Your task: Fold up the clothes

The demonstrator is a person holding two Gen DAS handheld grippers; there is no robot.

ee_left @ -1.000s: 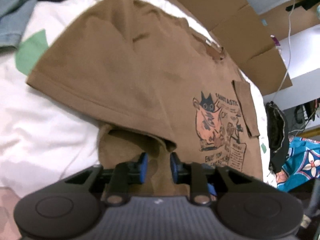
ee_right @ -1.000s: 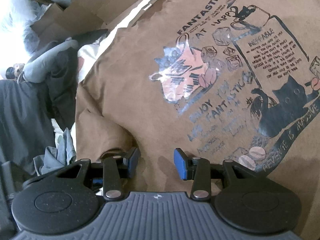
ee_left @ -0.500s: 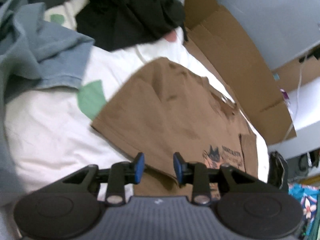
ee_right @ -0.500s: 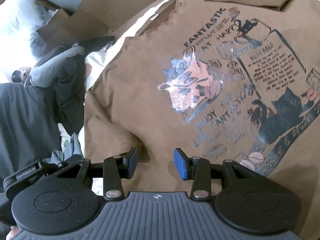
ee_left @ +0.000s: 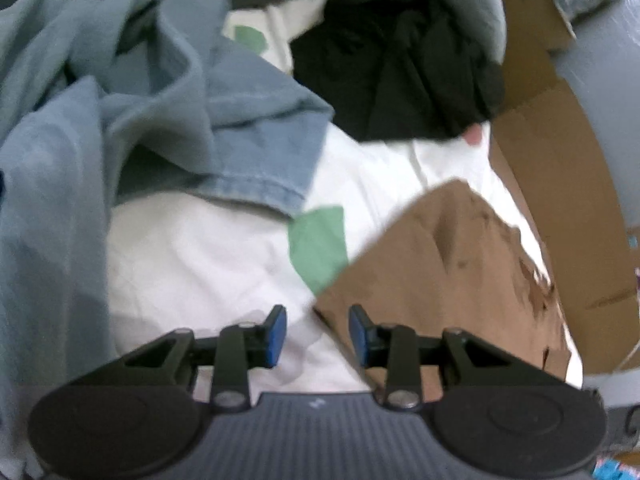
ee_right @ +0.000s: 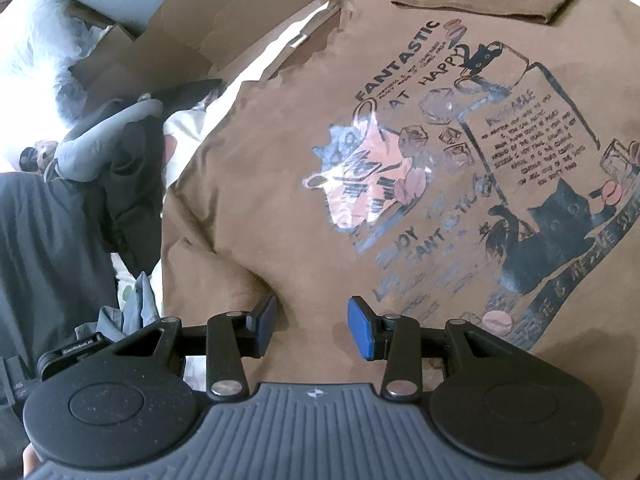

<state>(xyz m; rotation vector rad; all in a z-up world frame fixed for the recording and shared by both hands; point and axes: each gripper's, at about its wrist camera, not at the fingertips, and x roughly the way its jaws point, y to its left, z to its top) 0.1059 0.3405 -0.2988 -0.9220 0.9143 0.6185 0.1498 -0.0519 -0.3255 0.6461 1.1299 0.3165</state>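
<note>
Having let go, left gripper (ee_left: 313, 336) now gapes off the brown shirt (ee_left: 448, 272).

On the bedsheet (ee_left: 208, 264), the T-shirt (ee_left: 448, 280) lies right of the denim garment (ee_left: 248, 148), with cardboard (ee_left: 560, 184) behind it.

Both our tools look the same: the left tool (ee_left: 316, 334) and right tool (ee_right: 312, 326) each have a ribbed grey body, two round black discs beside it, black link arms with silver screws, and blue pads (ee_right: 362, 332) at the fingertips.
</note>
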